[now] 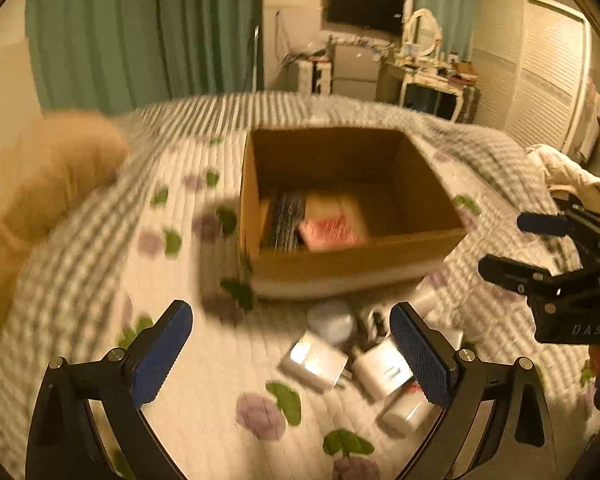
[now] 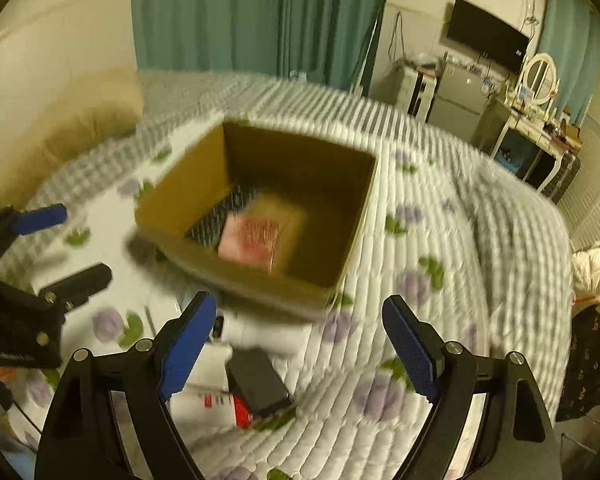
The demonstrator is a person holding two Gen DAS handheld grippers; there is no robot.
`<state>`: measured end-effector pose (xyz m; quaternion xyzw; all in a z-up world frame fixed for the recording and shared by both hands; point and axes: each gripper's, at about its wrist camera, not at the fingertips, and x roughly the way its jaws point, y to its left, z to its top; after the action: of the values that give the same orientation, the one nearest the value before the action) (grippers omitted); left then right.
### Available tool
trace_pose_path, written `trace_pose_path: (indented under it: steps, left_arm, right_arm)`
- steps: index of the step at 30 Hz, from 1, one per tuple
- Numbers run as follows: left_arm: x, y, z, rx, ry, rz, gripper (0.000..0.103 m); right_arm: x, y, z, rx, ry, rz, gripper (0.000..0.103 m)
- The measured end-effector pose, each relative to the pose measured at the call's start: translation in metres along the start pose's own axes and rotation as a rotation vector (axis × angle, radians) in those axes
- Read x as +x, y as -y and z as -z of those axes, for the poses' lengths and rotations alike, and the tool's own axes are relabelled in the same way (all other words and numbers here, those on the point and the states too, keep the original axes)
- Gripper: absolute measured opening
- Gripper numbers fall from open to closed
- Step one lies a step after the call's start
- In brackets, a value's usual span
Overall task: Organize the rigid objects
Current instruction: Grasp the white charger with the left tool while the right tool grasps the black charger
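An open cardboard box stands on the quilted bed. Inside lie a pink-red packet and a dark patterned item. My left gripper is open and empty, above small white boxes and a white adapter lying in front of the box. My right gripper is open and empty, above a black rectangular item and a white-and-red box. Each gripper shows in the other's view: the right gripper, the left gripper.
A tan pillow lies left of the box. Green curtains hang behind the bed. A dresser with mirror and a TV stand at the far wall. White clothing lies off the bed's right side.
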<state>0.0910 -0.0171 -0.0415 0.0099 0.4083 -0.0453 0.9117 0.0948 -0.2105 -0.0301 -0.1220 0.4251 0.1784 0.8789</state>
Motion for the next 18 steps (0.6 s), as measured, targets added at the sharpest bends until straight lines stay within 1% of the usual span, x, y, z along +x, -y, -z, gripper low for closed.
trace_pose_path:
  steps: [3, 7, 10, 12, 14, 16, 18]
  left_arm:
    - [0.023, -0.001, 0.019, -0.013, -0.050, -0.001, 0.100]
    - [0.051, 0.002, 0.036, 0.000, -0.128, -0.014, 0.101]
    - [0.056, 0.009, 0.041, 0.028, -0.138, -0.009, 0.101]
    - [0.057, 0.012, 0.044, 0.049, -0.145, -0.023, 0.100]
    - [0.060, 0.015, 0.047, 0.064, -0.156, -0.032, 0.101]
    - [0.061, 0.017, 0.048, 0.071, -0.163, -0.037, 0.100]
    - [0.064, 0.018, 0.050, 0.081, -0.174, -0.044, 0.100]
  right_arm:
    - [0.027, -0.008, 0.017, -0.041, -0.070, -0.003, 0.086]
    - [0.059, -0.023, 0.037, -0.144, -0.182, 0.006, 0.086]
    - [0.069, -0.030, 0.042, -0.190, -0.222, -0.008, 0.085]
    - [0.077, -0.034, 0.044, -0.223, -0.255, -0.018, 0.083]
    - [0.090, -0.037, 0.047, -0.251, -0.305, -0.032, 0.072]
    - [0.104, -0.040, 0.052, -0.281, -0.362, -0.023, 0.065]
    - [0.112, -0.040, 0.051, -0.290, -0.379, -0.030, 0.063]
